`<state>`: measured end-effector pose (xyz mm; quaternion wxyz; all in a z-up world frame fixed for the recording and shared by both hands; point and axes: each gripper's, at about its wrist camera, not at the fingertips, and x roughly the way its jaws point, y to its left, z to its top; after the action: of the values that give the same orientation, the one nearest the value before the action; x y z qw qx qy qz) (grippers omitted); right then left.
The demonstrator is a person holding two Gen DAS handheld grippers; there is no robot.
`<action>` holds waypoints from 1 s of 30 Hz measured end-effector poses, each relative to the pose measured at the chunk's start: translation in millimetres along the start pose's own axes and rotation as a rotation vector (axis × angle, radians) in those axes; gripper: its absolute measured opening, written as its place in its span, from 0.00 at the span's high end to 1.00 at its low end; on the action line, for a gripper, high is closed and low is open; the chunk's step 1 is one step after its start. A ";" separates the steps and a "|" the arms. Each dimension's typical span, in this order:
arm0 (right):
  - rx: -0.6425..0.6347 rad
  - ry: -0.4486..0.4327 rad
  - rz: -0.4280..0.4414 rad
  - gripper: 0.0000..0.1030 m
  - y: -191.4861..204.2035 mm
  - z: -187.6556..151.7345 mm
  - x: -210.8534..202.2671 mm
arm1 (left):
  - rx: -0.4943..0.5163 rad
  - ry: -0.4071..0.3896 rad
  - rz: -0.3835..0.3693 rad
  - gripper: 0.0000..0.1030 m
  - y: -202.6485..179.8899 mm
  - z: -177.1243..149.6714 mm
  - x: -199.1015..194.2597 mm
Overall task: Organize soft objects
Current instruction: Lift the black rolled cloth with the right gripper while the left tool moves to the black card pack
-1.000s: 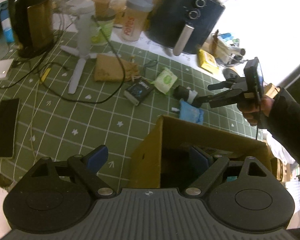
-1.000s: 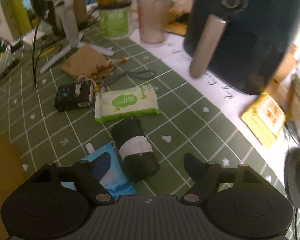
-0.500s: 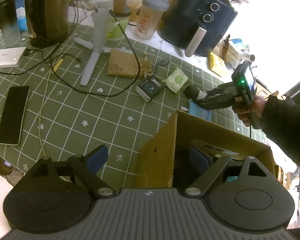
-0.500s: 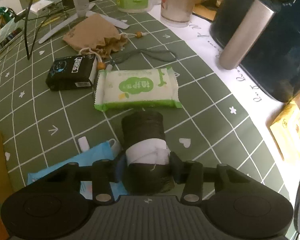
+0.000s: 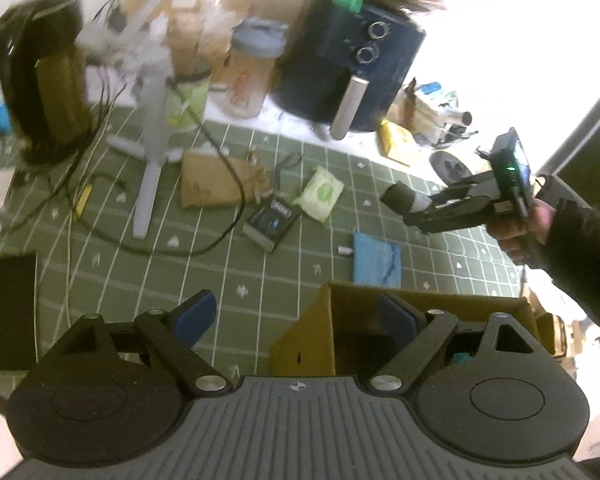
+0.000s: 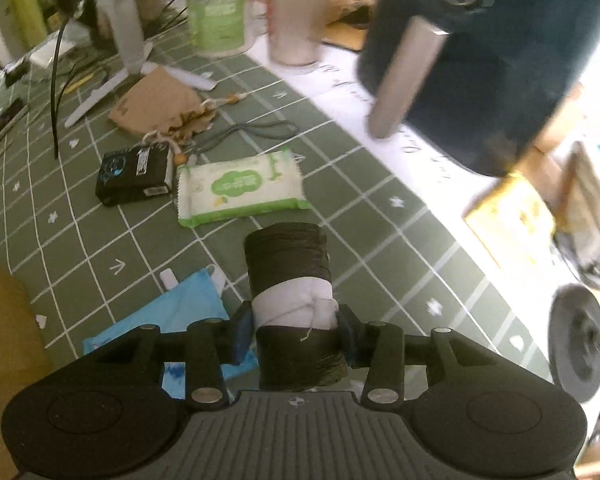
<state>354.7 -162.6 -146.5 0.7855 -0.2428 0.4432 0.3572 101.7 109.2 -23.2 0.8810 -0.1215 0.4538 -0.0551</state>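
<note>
My right gripper (image 6: 296, 330) is shut on a dark rolled cloth with a white band (image 6: 290, 280) and holds it above the green mat; it shows in the left wrist view (image 5: 424, 206) with the roll (image 5: 400, 196) lifted. My left gripper (image 5: 300, 316) is open, one finger inside the open cardboard box (image 5: 320, 340), the other outside its left wall. On the mat lie a blue cloth (image 6: 180, 312), a green-white wipes pack (image 6: 240, 188), a black packet (image 6: 134, 178) and a tan drawstring pouch (image 6: 156, 106).
A dark air fryer (image 6: 480, 60), cups (image 6: 296, 16) and a green tub (image 6: 218, 20) stand at the back. A white tripod (image 5: 152, 128), cables, a kettle (image 5: 44, 80) and a phone (image 5: 14, 308) are on the left.
My right gripper, which closed on the dark roll half a second ago, has lifted it off the mat. The left gripper has stayed at the box.
</note>
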 end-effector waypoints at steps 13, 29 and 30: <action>0.238 -0.084 -0.066 0.55 8.7 -43.9 -82.8 | 0.245 -0.025 -0.018 0.14 -15.9 36.1 18.7; 0.437 -0.145 -0.129 0.55 42.4 -108.4 -147.3 | 0.448 0.007 -0.011 0.14 -28.9 80.4 83.1; 0.454 -0.144 -0.126 0.55 42.6 -111.8 -148.5 | 0.456 0.016 -0.007 0.15 -29.2 81.8 89.4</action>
<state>210.9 -265.3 -74.8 0.8702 -0.0609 0.4390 0.2151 220.6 76.0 -40.1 0.8820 0.0797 0.4360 -0.1600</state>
